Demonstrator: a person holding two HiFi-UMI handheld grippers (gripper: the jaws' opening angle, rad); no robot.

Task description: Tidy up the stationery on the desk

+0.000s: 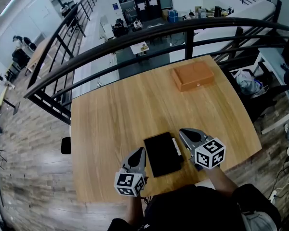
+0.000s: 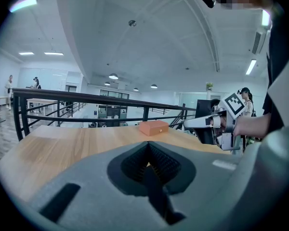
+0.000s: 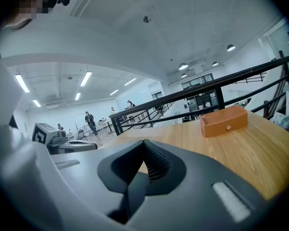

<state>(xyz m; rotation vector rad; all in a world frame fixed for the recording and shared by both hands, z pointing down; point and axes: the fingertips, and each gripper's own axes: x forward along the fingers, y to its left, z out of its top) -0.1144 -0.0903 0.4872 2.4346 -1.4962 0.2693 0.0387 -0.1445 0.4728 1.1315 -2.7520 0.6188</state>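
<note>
While the left tongs [image 1: 141, 152] hover shut and empty over the tabletop's [image 1: 111, 114] near edge, a flat black case [image 1: 162, 154] lies just to their right, with a pen [image 1: 176, 147] along its right side. The right tongs [image 1: 183, 133], likewise closed on nothing, sit just beside the pen. A brown box [image 1: 193, 75] rests near the far right corner.
</note>
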